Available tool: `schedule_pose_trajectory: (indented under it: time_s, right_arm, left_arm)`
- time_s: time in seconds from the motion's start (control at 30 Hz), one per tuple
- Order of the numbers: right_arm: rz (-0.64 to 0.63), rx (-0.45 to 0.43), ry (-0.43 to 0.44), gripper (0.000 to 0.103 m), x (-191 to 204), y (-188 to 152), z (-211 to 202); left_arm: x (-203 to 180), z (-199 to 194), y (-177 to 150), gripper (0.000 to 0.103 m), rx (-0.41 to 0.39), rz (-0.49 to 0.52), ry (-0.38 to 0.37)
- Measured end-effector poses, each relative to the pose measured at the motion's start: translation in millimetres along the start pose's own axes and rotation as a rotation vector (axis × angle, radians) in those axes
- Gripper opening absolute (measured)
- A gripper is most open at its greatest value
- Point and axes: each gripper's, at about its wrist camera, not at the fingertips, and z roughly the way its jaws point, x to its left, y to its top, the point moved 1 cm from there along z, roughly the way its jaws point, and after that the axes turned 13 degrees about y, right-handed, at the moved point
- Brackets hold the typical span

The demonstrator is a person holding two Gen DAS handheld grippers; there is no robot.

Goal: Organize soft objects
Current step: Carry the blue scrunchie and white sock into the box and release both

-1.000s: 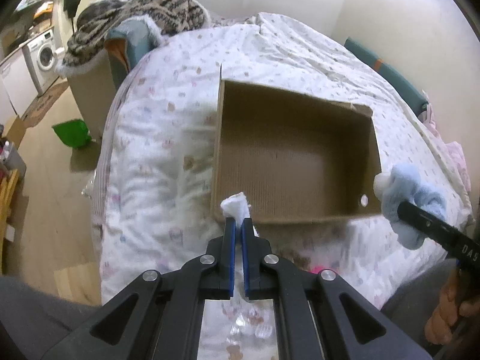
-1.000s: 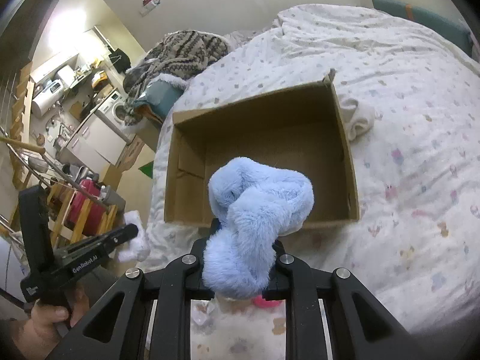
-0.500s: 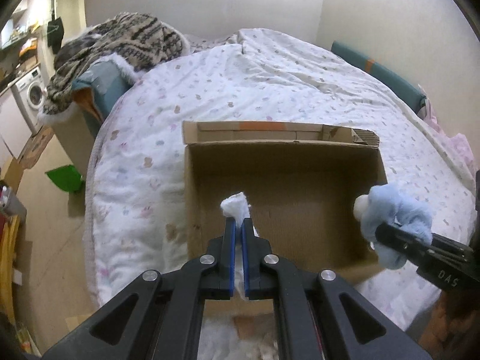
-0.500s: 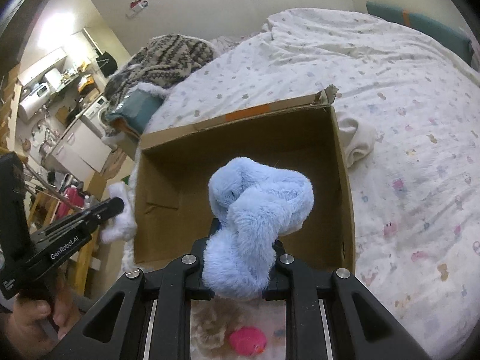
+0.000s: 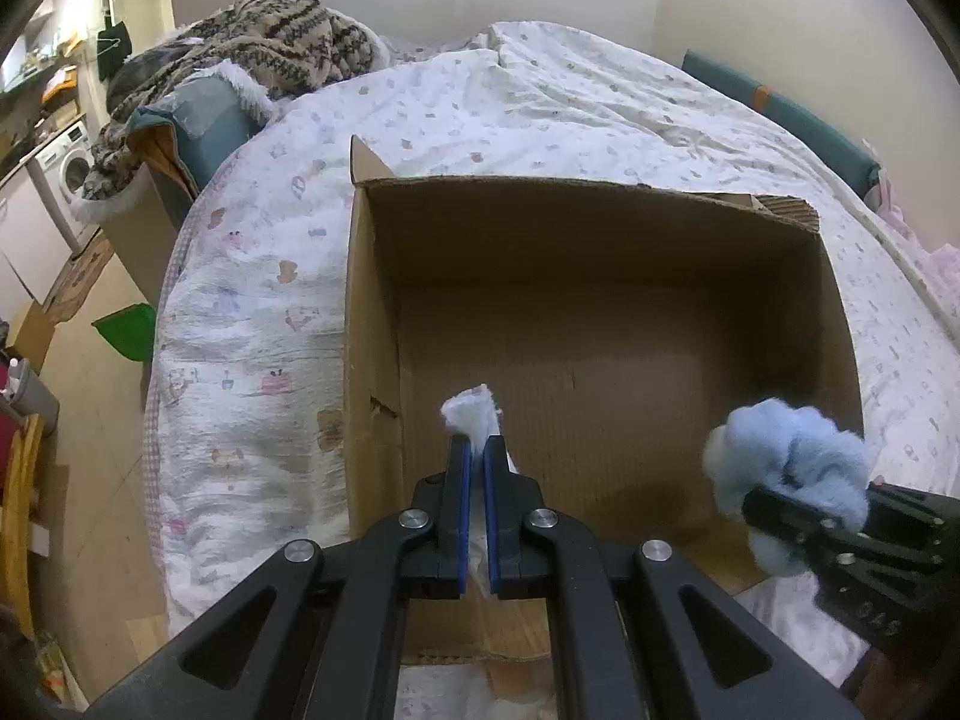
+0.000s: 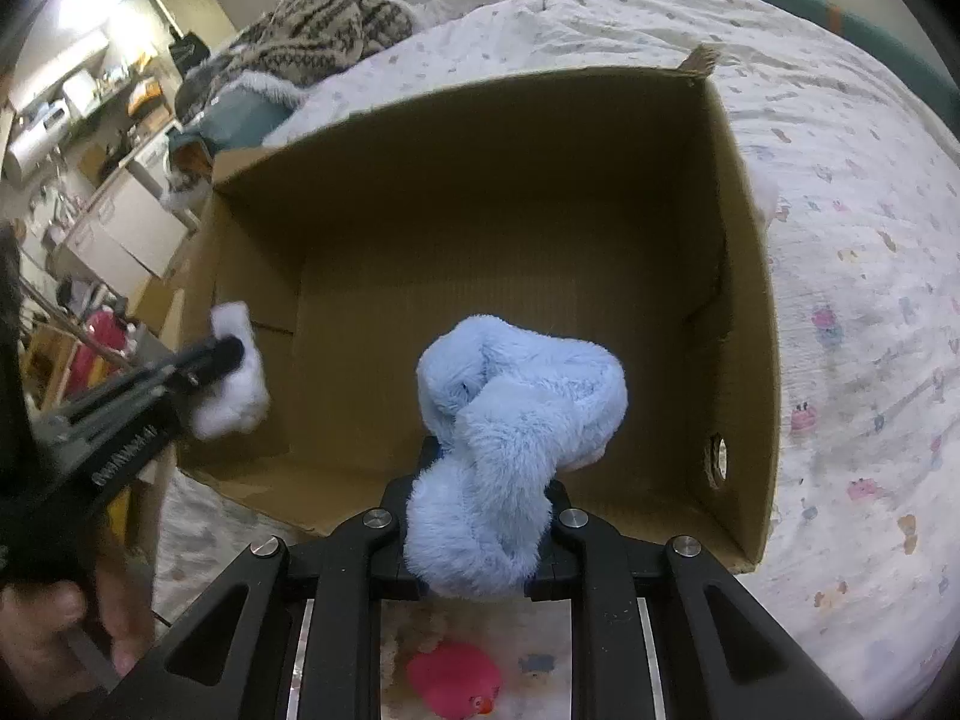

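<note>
Blue-padded left tongs [image 5: 474, 450] pinch a white fluffy piece [image 5: 471, 414]; right tongs [image 6: 480, 516] clamp a blue plush toy [image 6: 516, 420]. Both hover over the empty cardboard box [image 6: 744, 276] on the bed [image 5: 252, 324]. Delivery step: next, lower inside and release.

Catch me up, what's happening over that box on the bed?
A person holds a pair of tongs in each hand above an open cardboard box that sits on the bed. The left tongs are shut on a small white fluffy piece; the right tongs grip a light blue plush item. Both hang over the box, whose visible floor looks bare. Nothing has been dropped in yet.
</note>
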Motion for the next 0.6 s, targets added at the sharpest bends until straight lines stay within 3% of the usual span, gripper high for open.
schedule_pose_trajectory:
  time_s: [0.6]
  right_arm:
    - [-0.008,0.008,-0.028,0.022,1.0,2.2,3.6]
  left_arm:
    - [-0.7,0.9,-2.3,0.004,0.007,0.005,0.007]
